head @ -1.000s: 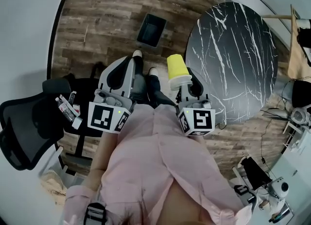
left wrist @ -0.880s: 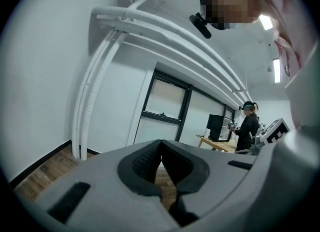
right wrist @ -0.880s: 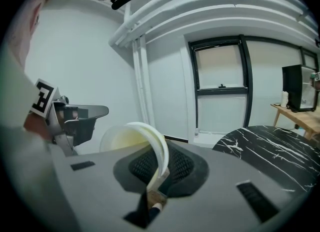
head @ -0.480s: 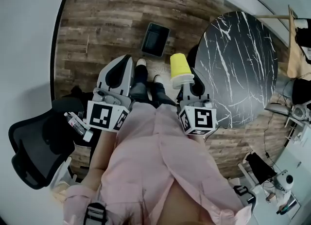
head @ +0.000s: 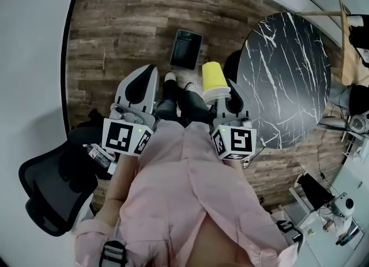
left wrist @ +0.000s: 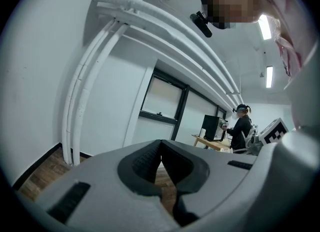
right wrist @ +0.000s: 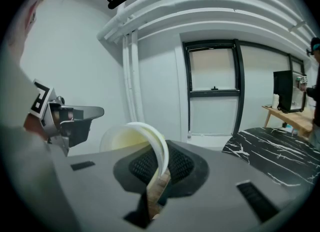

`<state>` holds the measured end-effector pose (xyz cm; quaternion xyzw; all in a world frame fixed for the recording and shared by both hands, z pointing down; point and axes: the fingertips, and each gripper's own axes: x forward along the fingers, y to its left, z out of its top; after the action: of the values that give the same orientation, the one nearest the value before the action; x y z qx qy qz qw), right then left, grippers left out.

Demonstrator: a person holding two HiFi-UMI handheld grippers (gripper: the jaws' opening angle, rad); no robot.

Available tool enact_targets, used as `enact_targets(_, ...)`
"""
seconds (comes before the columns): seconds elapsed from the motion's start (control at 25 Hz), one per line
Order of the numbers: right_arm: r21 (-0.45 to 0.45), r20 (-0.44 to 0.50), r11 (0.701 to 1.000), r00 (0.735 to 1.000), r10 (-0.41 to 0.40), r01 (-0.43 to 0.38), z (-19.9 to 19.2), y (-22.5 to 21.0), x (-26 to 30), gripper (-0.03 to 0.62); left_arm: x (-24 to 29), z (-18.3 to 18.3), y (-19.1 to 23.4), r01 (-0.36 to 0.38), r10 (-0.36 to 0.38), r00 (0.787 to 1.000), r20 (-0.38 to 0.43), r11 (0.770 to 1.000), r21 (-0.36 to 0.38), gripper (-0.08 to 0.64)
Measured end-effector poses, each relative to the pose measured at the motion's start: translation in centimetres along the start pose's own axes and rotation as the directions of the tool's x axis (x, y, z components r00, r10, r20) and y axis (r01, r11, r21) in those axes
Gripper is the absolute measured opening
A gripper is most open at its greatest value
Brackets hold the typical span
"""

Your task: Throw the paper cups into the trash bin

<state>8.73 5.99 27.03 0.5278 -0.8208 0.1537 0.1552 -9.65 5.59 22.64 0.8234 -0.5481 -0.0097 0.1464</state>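
Note:
A yellow paper cup (head: 213, 78) sticks up and forward out of my right gripper (head: 219, 94), which is shut on the cup's white rim. In the right gripper view the rim (right wrist: 152, 148) is pinched flat between the dark pads, the cup's mouth facing left. The dark rectangular trash bin (head: 185, 49) stands on the wooden floor just ahead of both grippers, its opening upward. My left gripper (head: 140, 85) is level with the right one, shut with nothing in it; in its own view the left gripper (left wrist: 161, 150) has its pads meeting at the tip.
A round black marble table (head: 286, 72) stands close on the right. A black office chair (head: 51, 186) is at the lower left with a small bottle (head: 100, 155) beside it. White walls curve round the left. The person's shoes (head: 170, 78) are near the bin.
The chair and table have slid back in the head view as the person stepped forward toward the bin. The cup has stayed held in the right gripper; the left has stayed shut.

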Motion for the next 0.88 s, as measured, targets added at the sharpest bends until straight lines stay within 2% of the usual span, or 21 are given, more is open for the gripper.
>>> enact_targets(0.28,0.004,0.0,1.0,1.0,-0.007,0.007,0.0,-0.1,0.3,0.043,0.4,0.0,0.0,0.007,-0.007,1.0,0.002,1.0,-0.012,0.015)
enact_targets(0.6,-0.02,0.002,1.0,1.0,0.021,-0.021,0.8,-0.3,1.0,0.043,0.7,0.6,0.0,-0.012,0.013,1.0,0.016,1.0,-0.004,0.015)
enact_targets(0.88,-0.035,0.025,0.999,0.999,0.023,-0.022,1.5,-1.7,1.3,0.043,1.5,1.1,-0.9,-0.019,0.018,1.0,0.013,0.997,0.075,0.015)
